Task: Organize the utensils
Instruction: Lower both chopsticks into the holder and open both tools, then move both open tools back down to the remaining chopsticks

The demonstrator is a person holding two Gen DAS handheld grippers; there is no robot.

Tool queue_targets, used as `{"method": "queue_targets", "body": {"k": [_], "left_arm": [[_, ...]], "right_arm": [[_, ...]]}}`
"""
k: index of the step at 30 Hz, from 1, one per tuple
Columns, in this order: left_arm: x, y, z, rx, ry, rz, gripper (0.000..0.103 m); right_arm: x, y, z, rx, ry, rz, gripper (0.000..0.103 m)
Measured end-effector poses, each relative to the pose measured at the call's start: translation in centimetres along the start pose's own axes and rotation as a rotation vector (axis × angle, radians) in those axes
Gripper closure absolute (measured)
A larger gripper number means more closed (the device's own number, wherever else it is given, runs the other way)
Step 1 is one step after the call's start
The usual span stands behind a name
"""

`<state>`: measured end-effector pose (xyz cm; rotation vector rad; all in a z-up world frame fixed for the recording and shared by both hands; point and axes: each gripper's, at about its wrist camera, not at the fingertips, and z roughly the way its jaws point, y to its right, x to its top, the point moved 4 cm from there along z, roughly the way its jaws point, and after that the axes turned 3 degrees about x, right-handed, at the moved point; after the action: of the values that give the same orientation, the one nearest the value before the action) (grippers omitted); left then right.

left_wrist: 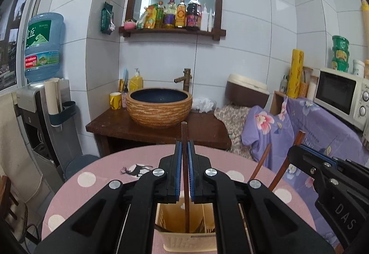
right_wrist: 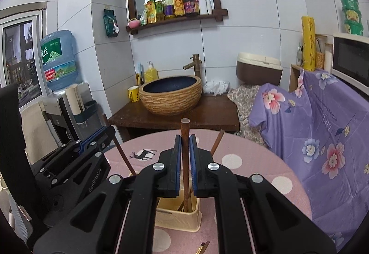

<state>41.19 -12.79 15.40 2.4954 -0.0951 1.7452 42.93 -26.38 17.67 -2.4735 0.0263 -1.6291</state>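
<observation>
My left gripper [left_wrist: 183, 143] is shut on an upright brown chopstick [left_wrist: 183, 130] whose lower end stands inside a cream utensil holder [left_wrist: 189, 242] on the pink dotted table [left_wrist: 92, 175]. My right gripper [right_wrist: 185, 137] is shut on a second brown chopstick [right_wrist: 185, 125], and its lower end also reaches into the holder [right_wrist: 177, 217]. A third chopstick [right_wrist: 217, 142] leans out of the holder to the right. Each gripper shows in the other's view: the right gripper [left_wrist: 297, 150] at the right edge, the left gripper [right_wrist: 101, 136] at the left.
Beyond the table stands a wooden washstand [left_wrist: 143, 129] with a woven-look basin [left_wrist: 159, 104]. A water dispenser [left_wrist: 43, 101] is at the left. A purple floral cloth [right_wrist: 322, 129] drapes furniture at the right, under a microwave [left_wrist: 341, 94]. A gold-tipped stick [right_wrist: 203, 247] lies near the table's front.
</observation>
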Motion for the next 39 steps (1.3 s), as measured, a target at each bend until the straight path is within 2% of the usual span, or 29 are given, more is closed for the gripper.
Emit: {"method": "queue_targets", "body": {"k": [10, 19, 20, 21, 22, 23, 24, 25, 27, 29, 31, 34, 36, 39], "left_arm": [[-2.9, 0.3, 1.2, -0.004, -0.081, 0.042, 0.097], [-3.7, 0.1, 0.8, -0.029, -0.102, 0.040, 0.096], [-3.7, 0.2, 0.5, -0.034, -0.099, 0.043, 0.095], [-3.7, 0.2, 0.3, -0.037, -0.093, 0.043, 0.094], [-3.7, 0.1, -0.2, -0.040, -0.084, 0.042, 0.087], [-3.7, 0.0, -0.7, -0.046, -0.071, 0.036, 0.071], [-3.7, 0.0, -1.4, -0.053, -0.052, 0.029, 0.062], [-3.7, -0.1, -2.0, -0.057, -0.032, 0.023, 0.047], [-3.9, -0.2, -3.5, -0.063, 0.015, 0.018, 0.042], [-4.3, -0.4, -4.5, -0.076, 0.020, 0.023, 0.037], [-5.0, -0.8, -5.8, -0.088, 0.031, 0.020, 0.031], [-6.3, -2.0, -7.3, -0.082, 0.045, -0.005, 0.022], [-7.2, -2.6, -7.8, -0.080, 0.025, -0.024, 0.018], [-9.2, -3.4, -7.4, -0.107, -0.072, -0.030, 0.012]], "right_arm": [[-2.1, 0.8, 1.0, -0.011, -0.032, 0.015, 0.095], [-2.6, 1.9, 0.7, 0.004, -0.023, 0.047, 0.095], [-2.7, 2.0, 0.6, 0.009, -0.021, 0.050, 0.094], [-2.6, 2.0, 0.4, 0.013, -0.018, 0.050, 0.088], [-2.7, 2.1, 0.2, 0.015, -0.012, 0.050, 0.082], [-2.7, 2.1, -0.1, 0.014, -0.001, 0.046, 0.066], [-2.8, 2.1, -0.5, 0.009, 0.019, 0.039, 0.055], [-2.8, 2.0, -1.0, -0.004, 0.041, 0.028, 0.054], [-3.0, 1.9, -1.8, -0.023, 0.065, 0.005, 0.054], [-3.2, 2.3, -3.2, -0.058, 0.108, -0.004, 0.053], [-3.8, 2.9, -4.5, -0.081, 0.137, 0.004, 0.047], [-5.1, 3.2, -5.6, -0.099, 0.131, -0.002, 0.043], [-6.3, 3.2, -5.9, -0.115, 0.107, -0.008, 0.042], [-8.9, 3.5, -6.0, -0.127, 0.052, 0.003, 0.038]]}}
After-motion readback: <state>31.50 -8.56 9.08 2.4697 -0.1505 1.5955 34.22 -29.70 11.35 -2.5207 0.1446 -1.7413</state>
